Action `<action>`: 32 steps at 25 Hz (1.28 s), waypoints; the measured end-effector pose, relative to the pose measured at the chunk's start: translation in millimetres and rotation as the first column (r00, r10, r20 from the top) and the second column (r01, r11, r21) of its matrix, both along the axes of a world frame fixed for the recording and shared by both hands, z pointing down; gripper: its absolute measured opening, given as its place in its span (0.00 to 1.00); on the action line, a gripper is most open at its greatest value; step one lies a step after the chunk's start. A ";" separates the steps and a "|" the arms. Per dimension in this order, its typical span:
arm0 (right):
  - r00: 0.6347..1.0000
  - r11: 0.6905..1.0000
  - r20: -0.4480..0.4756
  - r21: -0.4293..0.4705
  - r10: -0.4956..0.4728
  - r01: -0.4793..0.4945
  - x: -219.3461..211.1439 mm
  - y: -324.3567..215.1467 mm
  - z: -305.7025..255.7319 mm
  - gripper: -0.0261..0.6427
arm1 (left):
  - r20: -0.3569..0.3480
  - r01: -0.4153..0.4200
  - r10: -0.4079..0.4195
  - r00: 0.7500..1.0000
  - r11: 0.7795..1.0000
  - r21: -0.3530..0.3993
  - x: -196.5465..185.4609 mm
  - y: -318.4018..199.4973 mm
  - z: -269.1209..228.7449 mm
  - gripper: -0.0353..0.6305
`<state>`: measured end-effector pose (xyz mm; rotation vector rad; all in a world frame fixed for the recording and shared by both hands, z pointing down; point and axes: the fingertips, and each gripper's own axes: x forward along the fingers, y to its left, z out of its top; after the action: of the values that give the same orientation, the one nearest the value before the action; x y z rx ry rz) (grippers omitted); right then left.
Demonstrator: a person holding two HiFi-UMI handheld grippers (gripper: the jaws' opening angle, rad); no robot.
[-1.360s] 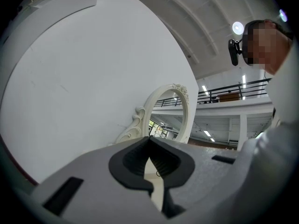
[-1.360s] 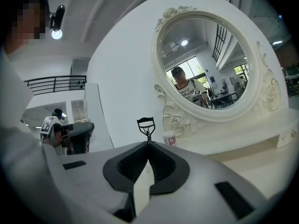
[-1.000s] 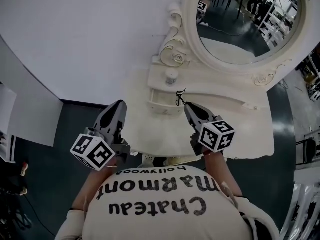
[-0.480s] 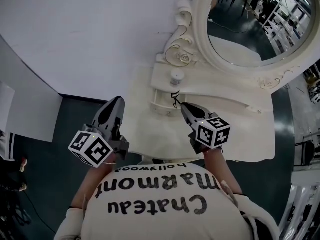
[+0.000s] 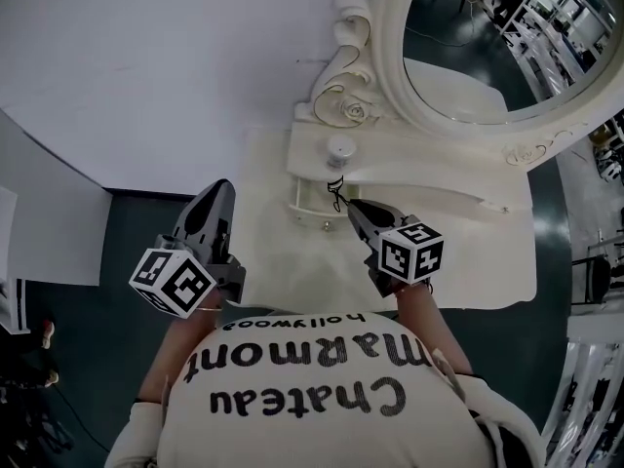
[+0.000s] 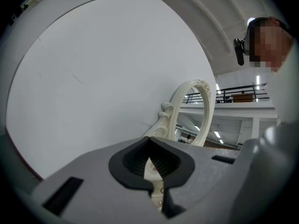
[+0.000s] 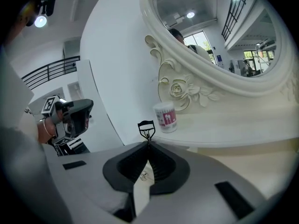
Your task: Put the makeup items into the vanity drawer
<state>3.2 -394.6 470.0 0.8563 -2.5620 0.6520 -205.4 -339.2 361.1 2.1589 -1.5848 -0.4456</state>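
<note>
A black eyelash curler [image 5: 336,191] [image 7: 146,129] sticks out of the tip of my right gripper [image 5: 351,206] [image 7: 148,146], which is shut on its handle. The curler hangs just above the small vanity drawer [image 5: 310,213], which looks pulled out a little under the raised shelf; its knob [image 7: 142,175] shows through the jaw gap. My left gripper [image 5: 216,191] [image 6: 150,146] [image 7: 74,113] is shut with nothing in it and is held off the vanity's left edge, above the dark floor.
A small jar of cotton swabs [image 5: 340,150] [image 7: 165,117] stands on the shelf beside the carved frame of the oval mirror [image 5: 487,37] [image 7: 210,27]. The cream vanity top [image 5: 478,261] stretches to the right. A white wall lies to the left.
The right gripper with the curler has crept forward and a little left toward the drawer. The left gripper has barely moved. The head view has shifted slightly.
</note>
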 end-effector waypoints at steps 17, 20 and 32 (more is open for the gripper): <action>0.995 0.992 -0.097 -0.127 -0.001 -0.012 7.4 -9.0 22.5 0.08 | 0.005 -0.084 0.084 0.996 0.996 -0.029 0.7 -50.0 30.5 0.06; 0.991 0.992 -0.136 -0.122 -0.009 -0.008 11.4 -10.2 25.3 0.08 | -0.012 -0.118 0.118 0.993 0.992 -0.036 12.3 -58.9 37.7 0.06; 0.969 0.983 -0.206 -0.150 -0.138 0.108 -4.2 -6.4 29.7 0.08 | -0.057 -0.152 0.148 0.987 0.986 -0.068 26.1 -76.6 57.1 0.06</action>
<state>-1.0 -401.0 499.8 0.6763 -2.3247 0.6517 -179.3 -415.8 418.2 2.1748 -1.3770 -0.3870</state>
